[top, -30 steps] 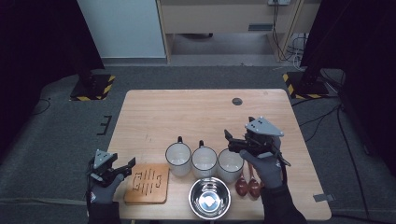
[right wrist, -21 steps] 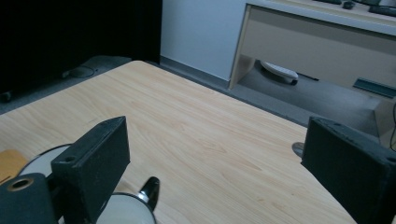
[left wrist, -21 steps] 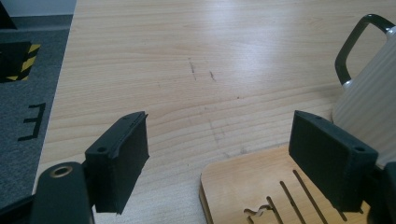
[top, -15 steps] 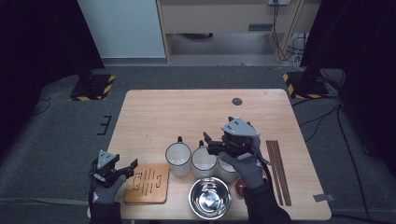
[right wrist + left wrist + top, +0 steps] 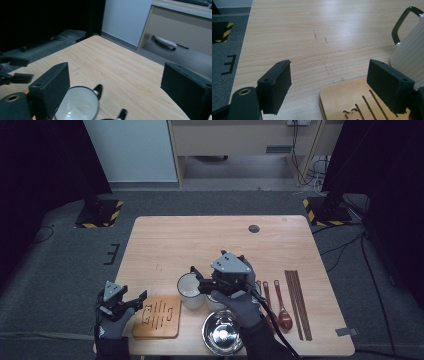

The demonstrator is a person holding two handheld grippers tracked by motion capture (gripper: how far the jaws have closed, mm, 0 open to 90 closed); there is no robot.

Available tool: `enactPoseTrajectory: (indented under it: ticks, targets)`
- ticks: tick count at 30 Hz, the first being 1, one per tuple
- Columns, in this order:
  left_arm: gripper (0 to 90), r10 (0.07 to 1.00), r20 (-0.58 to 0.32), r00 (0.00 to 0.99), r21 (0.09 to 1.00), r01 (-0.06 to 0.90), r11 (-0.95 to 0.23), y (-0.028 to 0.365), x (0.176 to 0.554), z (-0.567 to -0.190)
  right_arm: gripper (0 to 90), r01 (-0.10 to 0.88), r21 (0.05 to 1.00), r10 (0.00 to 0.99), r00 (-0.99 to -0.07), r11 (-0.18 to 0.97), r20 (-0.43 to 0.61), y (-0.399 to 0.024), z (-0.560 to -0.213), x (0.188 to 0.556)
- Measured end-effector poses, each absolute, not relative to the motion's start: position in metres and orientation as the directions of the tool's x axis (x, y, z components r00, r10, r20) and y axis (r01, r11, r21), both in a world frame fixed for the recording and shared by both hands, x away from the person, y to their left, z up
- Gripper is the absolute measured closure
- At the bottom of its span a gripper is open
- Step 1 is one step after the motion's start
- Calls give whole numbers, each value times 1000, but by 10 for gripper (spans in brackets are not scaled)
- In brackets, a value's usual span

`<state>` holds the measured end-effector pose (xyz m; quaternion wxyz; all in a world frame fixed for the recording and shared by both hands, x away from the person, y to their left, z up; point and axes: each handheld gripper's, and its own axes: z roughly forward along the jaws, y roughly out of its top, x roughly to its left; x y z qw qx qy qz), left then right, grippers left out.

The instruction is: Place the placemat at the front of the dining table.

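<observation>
Right gripper (image 5: pixel 200 279): jaws apart, above white ribbed black-rimmed mug (image 5: pixel 189 290), frame centre | left gripper (image 5: pixel 134 301): jaws apart, lower left, by slotted wooden trivet (image 5: pixel 158 316).

Near front edge of tabletop (image 5: pixel 165 240): wooden trivet (image 5: pixel 158 316) toward left corner, steel bowl (image 5: pixel 222 332) at centre. Toward right edge: two spoons (image 5: pixel 282 312), chopsticks (image 5: pixel 298 304), lying parallel. Small dark disc (image 5: pixel 254 228) near far edge.
</observation>
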<state>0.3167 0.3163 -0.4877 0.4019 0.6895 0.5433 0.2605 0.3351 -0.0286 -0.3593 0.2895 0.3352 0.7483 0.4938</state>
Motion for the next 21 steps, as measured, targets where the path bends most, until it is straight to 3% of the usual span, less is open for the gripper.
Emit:
enactPoseTrajectory:
  ticks: [21]
  targets:
    - [184, 959, -91, 270, 842, 535, -71, 321, 313, -487, 69, 255, 916, 718, -694, 310, -50, 46, -393, 312]
